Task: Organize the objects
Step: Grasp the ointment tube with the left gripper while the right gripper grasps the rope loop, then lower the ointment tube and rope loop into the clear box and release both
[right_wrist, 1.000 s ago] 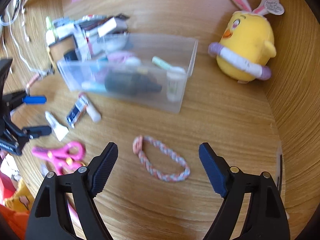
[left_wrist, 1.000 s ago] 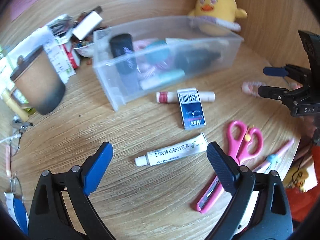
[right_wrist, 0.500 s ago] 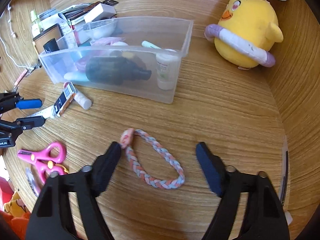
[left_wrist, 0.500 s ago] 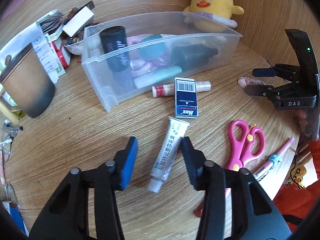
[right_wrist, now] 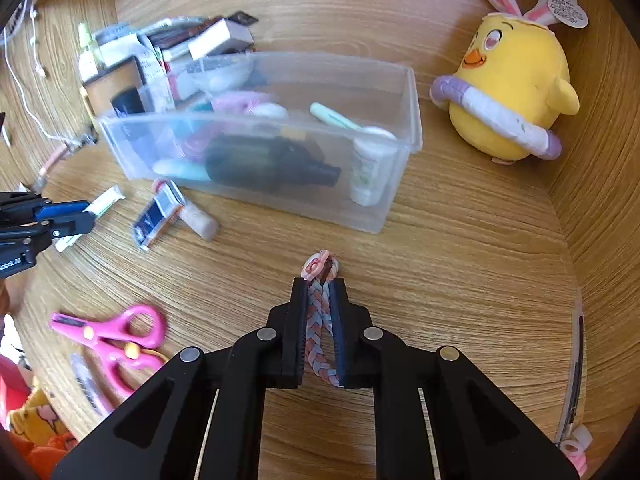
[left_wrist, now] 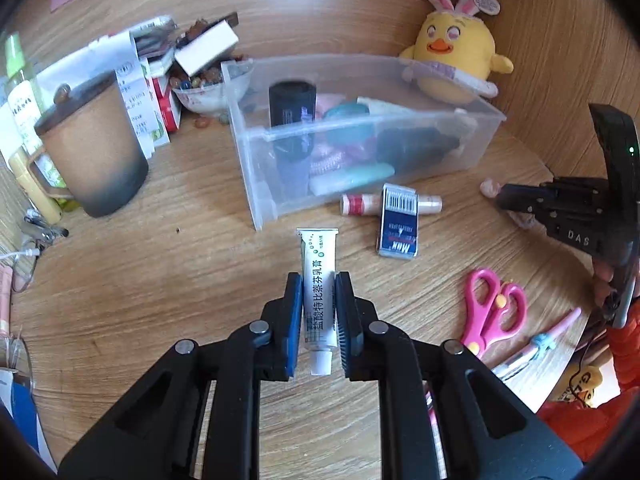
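My left gripper is shut on a white ointment tube, cap end toward me, over the wooden table. My right gripper is shut on a braided pink and blue hair band, squeezed flat between the pads. A clear plastic bin holding bottles and tubes stands ahead; it also shows in the right wrist view. The right gripper shows at the right of the left wrist view, the left gripper at the left of the right wrist view.
A blue Max staple box and a lip balm stick lie before the bin. Pink scissors and a pen lie at right. A brown cup, a pile of boxes and a yellow plush chick stand behind.
Both grippers have closed. The left went from wide open to shut on the ointment tube. The right went from open to shut on the hair band, which is now pressed flat.
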The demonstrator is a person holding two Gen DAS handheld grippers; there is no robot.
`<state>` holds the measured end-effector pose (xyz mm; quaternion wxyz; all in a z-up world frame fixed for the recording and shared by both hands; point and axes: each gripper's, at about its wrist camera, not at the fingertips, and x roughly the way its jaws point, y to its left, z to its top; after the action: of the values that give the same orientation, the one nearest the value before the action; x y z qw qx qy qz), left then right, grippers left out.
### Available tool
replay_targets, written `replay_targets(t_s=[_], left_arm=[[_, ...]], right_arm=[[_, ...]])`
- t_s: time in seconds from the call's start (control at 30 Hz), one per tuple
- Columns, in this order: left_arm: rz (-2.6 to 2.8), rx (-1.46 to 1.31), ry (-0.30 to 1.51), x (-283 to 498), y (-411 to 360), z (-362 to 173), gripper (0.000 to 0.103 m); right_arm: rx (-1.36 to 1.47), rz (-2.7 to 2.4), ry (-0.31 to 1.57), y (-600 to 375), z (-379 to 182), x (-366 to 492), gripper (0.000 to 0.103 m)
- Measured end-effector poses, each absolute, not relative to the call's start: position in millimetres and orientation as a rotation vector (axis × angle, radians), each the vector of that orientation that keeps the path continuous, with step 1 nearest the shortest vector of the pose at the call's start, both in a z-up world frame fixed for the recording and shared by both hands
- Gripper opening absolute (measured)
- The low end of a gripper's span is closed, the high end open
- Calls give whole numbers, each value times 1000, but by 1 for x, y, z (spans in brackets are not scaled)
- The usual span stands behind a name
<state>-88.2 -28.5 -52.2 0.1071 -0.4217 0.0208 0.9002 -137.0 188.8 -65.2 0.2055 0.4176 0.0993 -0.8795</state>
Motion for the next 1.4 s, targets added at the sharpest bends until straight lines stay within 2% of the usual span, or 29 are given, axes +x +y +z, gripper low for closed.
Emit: replay_targets(t_s=[0.37,0.87,1.03,1.4], left_arm=[[2749,-1023,17,-91,-19,-3,16],[2762,-901,-54,-121,-7,36,16],[2729,-964,-93,-146,-3,30,16],[2681,-1104,-23,-188,20,11,16]], right_arm=[[977,-2494,116,193,-17,-131,10],[779,-2510,40,174,33,-144,10],[799,-2519,90,162,28,-162,10],[995,-2417,127,136,-7,-213,10]])
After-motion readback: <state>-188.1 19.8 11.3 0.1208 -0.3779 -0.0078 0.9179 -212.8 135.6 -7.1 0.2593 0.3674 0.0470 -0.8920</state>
